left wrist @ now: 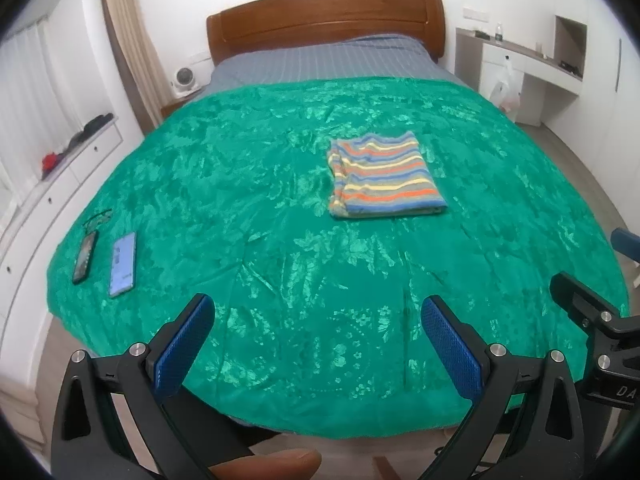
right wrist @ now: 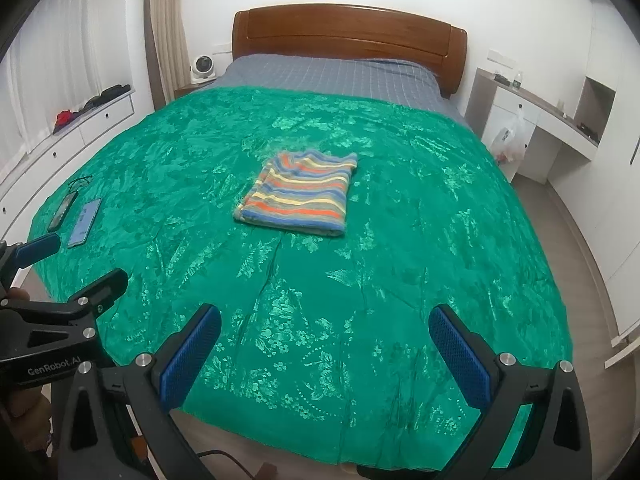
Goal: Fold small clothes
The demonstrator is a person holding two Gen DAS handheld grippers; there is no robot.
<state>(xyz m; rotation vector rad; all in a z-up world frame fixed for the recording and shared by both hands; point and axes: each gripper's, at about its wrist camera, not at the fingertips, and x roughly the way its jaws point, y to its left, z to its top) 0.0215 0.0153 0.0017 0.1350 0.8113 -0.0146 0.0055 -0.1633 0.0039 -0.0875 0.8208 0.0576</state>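
No container holds anything here; a white plastic bag (left wrist: 505, 92) hangs at the far right desk, its contents too small to tell. The striped folded garment (left wrist: 384, 176) lies flat on the green bedspread (left wrist: 248, 184), well beyond both pairs of fingers and apart from them. The left gripper (left wrist: 316, 344) and the right gripper (right wrist: 325, 350) hover at the near edge, jaws spread wide, holding nothing. Two phones (left wrist: 122, 264) lie far left.

A bedroom with white walls

The bed (left wrist: 280, 360) with a wooden headboard (left wrist: 326, 20) wears a green cover; white drawers (left wrist: 80, 168) stand left, a desk (right wrist: 552, 120) right, curtains (right wrist: 166, 28) behind.
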